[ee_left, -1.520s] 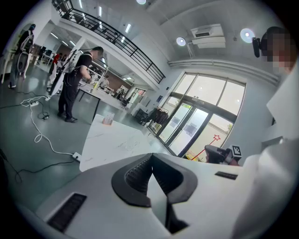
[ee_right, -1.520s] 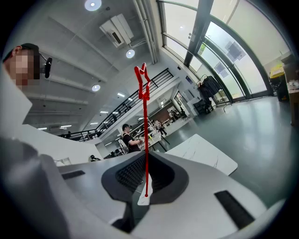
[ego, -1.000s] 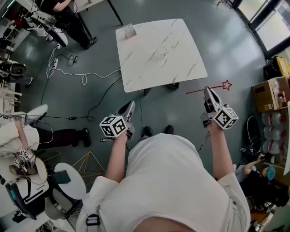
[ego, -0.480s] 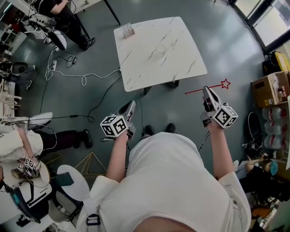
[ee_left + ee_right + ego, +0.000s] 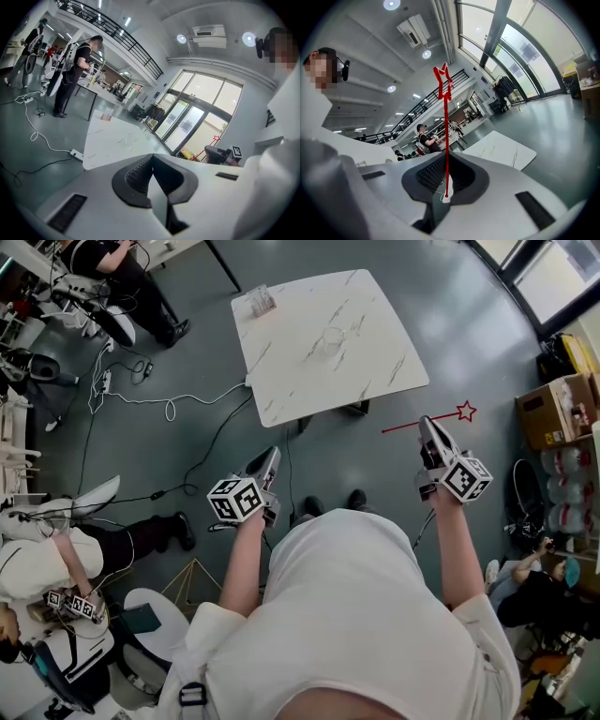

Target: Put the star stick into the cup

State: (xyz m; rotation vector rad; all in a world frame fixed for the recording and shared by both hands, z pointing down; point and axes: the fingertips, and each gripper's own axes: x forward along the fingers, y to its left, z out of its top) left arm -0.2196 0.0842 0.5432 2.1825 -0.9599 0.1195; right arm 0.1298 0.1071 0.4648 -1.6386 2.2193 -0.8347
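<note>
The star stick (image 5: 448,416) is a thin red rod with an outlined star at its right end. My right gripper (image 5: 427,426) is shut on it and holds it crosswise over the floor, right of the table's near corner. In the right gripper view the star stick (image 5: 445,136) rises from between the jaws of the right gripper (image 5: 443,182) to the star at the top. The clear cup (image 5: 333,338) stands near the middle of the white marble table (image 5: 281,381). My left gripper (image 5: 265,463) is shut and holds nothing, and hangs short of the table's near edge. The left gripper (image 5: 152,176) faces the table (image 5: 110,140).
A small clear container (image 5: 261,302) sits at the table's far left corner. Cables (image 5: 169,404) run over the floor left of the table. Cardboard boxes (image 5: 548,423) stand at the right. People sit at the left (image 5: 56,554) and work at desks at the top left (image 5: 122,263).
The view has drifted, so the table sits a little higher and further left in it. Both grippers and the stick keep the same pose. The seated person at left has shifted.
</note>
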